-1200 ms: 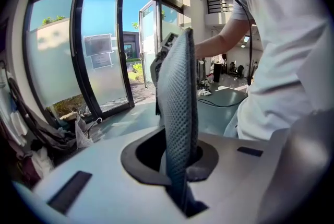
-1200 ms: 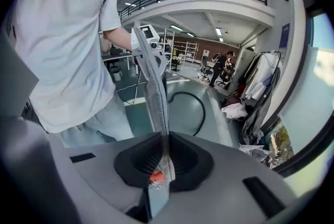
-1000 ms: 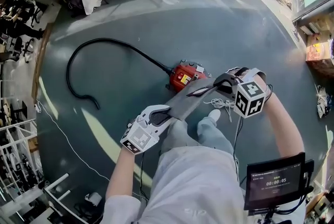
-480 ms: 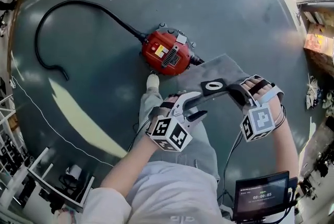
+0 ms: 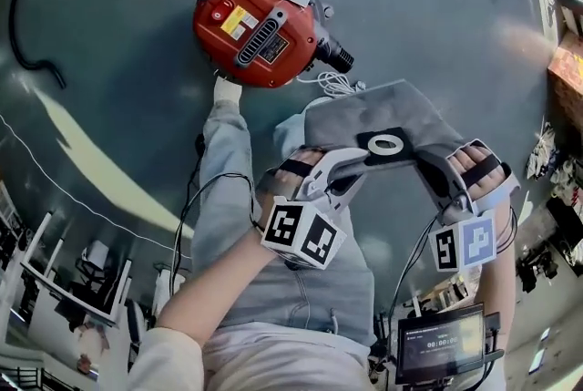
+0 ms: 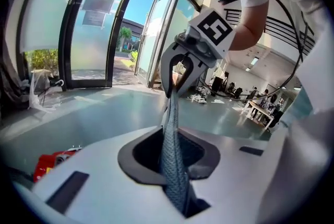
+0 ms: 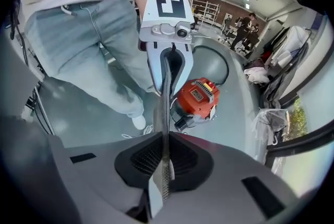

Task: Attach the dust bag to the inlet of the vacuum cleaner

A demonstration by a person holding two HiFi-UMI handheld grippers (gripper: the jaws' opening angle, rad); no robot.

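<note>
In the head view the vacuum point(image 5: 262, 23) fills far more of the top of the picture than a second ago, when it lay small and well below the outstretched bag point(image 5: 383, 107). Both grippers have come down with the person, and the bag now hangs low, near the black port point(image 5: 333, 55) that juts from the red body and is probably the inlet. Its ringed collar point(image 5: 386, 144) faces up between the two grippers, not yet turned toward that port. Half a second ago the left gripper point(image 5: 357, 163) stood open beside the collar. Now it is closing again with the bag's edge between its jaws, so it has taken a fresh hold closer to the ring. The right gripper point(image 5: 426, 159) keeps its pinch on the opposite edge. In the left gripper view a band of grey cloth runs out of the nearly closed jaws, taut across to the other gripper. In the right gripper view the jaws sit tight on a thin edge of the bag, with the vacuum on the floor point(image 7: 78, 108) just past it. The carry looks finished, and what remains is to turn the collar and push it onto the port.
</note>
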